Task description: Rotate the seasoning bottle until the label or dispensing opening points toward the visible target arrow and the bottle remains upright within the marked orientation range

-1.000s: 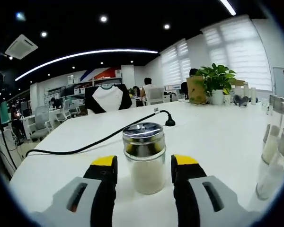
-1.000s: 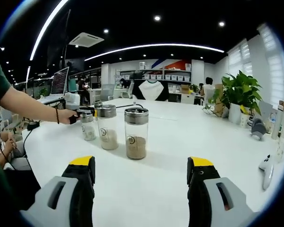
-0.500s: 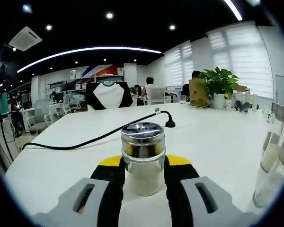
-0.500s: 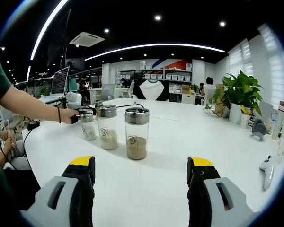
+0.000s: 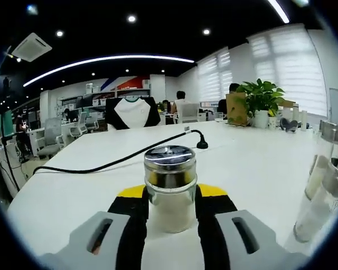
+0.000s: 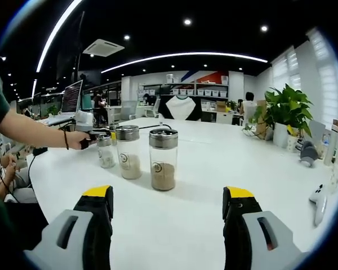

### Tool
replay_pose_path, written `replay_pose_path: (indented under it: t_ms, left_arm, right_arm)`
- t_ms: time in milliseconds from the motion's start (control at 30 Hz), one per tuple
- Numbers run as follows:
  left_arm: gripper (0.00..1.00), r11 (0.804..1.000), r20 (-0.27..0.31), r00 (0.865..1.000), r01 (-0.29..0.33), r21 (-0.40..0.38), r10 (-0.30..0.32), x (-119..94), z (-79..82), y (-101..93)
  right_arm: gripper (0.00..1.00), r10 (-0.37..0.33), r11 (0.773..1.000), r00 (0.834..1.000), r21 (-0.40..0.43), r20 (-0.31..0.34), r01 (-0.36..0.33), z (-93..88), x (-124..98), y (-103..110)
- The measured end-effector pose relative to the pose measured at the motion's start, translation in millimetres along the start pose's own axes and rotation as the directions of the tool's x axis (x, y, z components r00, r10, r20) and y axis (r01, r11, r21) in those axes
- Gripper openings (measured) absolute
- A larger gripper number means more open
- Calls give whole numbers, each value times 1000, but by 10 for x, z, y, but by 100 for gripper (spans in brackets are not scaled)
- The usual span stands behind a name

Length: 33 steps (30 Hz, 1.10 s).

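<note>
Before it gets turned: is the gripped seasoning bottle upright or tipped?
Upright: the seasoning bottle stands on the table, lid level, between the left gripper's shut jaws.

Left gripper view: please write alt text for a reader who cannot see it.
The left tongs are closed on a small upright glass bottle with a metal lid, standing on a white table. A black cable lies behind it, and two more bottles stand at the right edge.

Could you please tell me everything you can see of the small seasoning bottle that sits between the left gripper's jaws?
The seasoning bottle is a short, clear, glass-looking jar with a shiny metal cap. Pale powder fills its lower part, with a dark band beneath the cap. It stands upright on the white table, and the left gripper has its black, yellow-tipped jaws closed against both sides. No label faces this view. A black cable lies behind it.
</note>
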<state>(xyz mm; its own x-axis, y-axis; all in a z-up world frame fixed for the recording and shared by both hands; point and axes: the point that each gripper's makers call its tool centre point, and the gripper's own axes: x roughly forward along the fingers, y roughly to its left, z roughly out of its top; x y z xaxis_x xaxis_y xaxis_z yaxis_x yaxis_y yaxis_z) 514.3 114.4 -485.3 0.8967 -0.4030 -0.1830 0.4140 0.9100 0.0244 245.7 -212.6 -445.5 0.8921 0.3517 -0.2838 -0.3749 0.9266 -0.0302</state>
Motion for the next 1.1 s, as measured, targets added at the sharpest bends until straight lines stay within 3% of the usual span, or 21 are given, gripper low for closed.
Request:
replay_pose_path:
  t_ms: [200,900,1100]
  left_arm:
    - [34,1000,5,1000,-10,-2,10,-179,-36,-31]
    - [34,1000,28,999,-17,22,17,-1000,-163,-503]
    - [34,999,28,999,-29,15,28,-1150,-204,-555]
  right_arm:
    - [81,7,1000,1000,1,1,-7,-4,8,23]
    - [81,8,1000,1000,5,10,-8,-7,-31,51]
    - [81,12,1000,1000,1,15,-12,9,-35,73]
